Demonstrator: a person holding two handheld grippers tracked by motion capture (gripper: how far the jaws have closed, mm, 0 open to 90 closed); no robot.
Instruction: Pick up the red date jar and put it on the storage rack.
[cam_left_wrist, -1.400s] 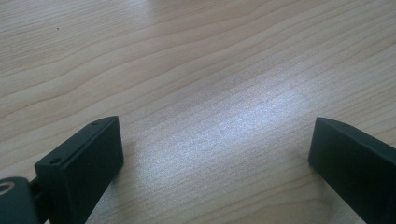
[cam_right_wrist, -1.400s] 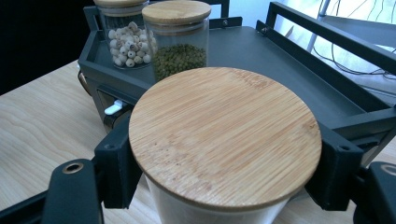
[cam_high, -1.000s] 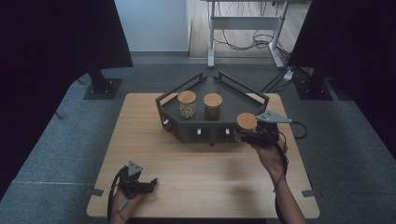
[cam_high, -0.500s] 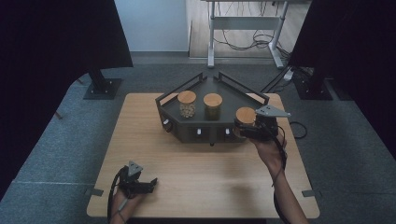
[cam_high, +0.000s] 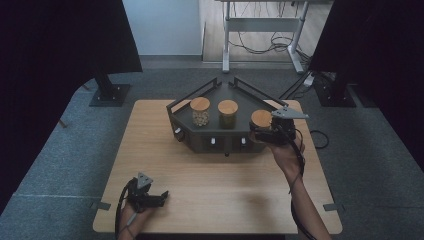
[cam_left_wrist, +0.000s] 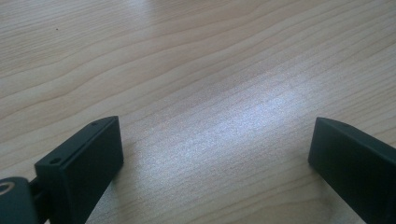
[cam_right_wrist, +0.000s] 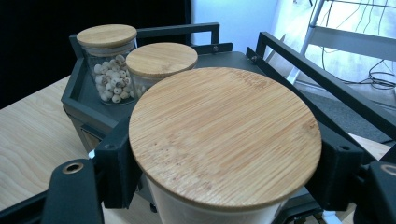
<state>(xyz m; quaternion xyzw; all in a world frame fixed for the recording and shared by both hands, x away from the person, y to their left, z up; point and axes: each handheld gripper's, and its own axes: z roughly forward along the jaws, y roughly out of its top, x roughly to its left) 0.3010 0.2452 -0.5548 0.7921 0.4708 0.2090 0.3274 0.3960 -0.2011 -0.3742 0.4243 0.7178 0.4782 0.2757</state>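
Bamboo-lidded glass jar (cam_right_wrist: 224, 144) stands upright, pinched in my right tongs (cam_high: 263, 134) at the black tray's (cam_high: 200, 140) near-right corner; left tongs (cam_high: 159, 197) spread, far off.

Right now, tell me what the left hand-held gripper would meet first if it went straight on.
The left hand-held gripper, jaws open, points low over the bare wooden table; probably it meets the tabletop first, though depth is unclear.

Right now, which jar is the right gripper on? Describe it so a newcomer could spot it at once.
Find the dark angular tray at the far side of the wooden table. Three bamboo-lidded jars stand in a row there. The held jar is the rightmost, clamped between the right gripper jaws, unlike the pale-bead jar and the middle jar.
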